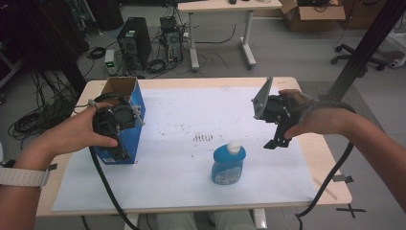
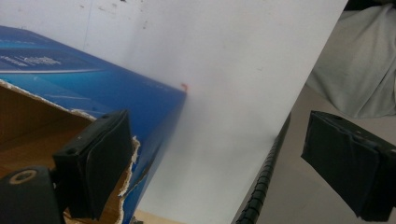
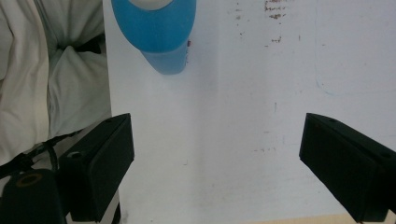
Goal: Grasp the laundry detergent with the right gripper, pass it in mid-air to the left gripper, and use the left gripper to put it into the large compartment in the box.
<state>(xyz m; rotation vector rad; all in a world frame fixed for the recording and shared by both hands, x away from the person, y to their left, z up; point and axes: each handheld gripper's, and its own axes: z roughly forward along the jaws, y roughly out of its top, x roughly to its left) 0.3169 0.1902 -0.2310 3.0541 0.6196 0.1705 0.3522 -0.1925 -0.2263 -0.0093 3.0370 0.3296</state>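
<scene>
Nearest stands the bottle (image 1: 229, 164), upright on white paper (image 1: 182, 120). Left gripper (image 1: 116, 139) hangs open over the blue box (image 1: 131, 139); right gripper (image 1: 277, 143), open, hovers right of the bottle.

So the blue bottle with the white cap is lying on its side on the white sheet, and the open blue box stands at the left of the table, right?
Not quite. The blue bottle stands upright on the white sheet, its white cap on top; the high view shows that. The open blue box does stand at the left of the table.
</scene>
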